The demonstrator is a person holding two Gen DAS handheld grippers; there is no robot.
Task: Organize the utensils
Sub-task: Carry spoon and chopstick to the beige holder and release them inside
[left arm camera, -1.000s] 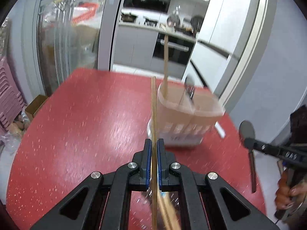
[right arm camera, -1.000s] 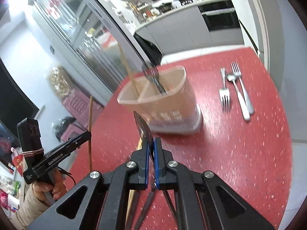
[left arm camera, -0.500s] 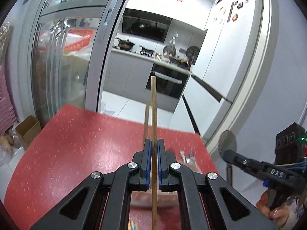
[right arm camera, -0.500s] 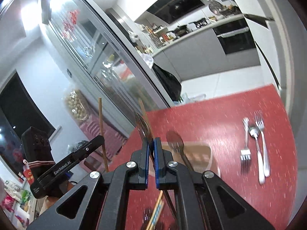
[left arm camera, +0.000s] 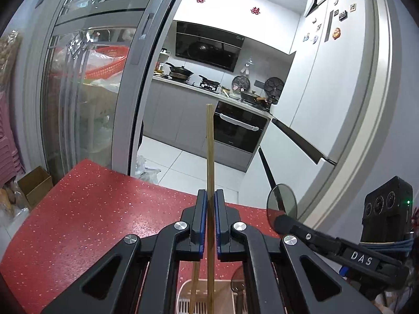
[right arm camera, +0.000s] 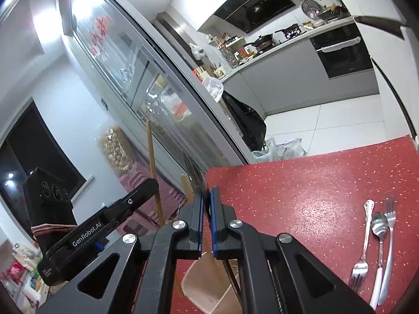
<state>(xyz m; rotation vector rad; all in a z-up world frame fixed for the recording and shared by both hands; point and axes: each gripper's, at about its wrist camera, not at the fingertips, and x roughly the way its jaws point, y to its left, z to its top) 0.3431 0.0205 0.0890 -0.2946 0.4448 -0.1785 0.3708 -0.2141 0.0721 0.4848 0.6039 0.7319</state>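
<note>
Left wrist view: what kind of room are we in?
A home kitchen and dining area, most likely. Past the red table there is a built-in oven, a stovetop with pans under a range hood, and a white fridge with magnets.

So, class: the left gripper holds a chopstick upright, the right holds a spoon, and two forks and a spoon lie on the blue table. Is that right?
Not quite: the table is red, as the right wrist view shows. The rest stands: left gripper on the chopstick, right gripper on the spoon, and two forks beside another spoon.
</note>
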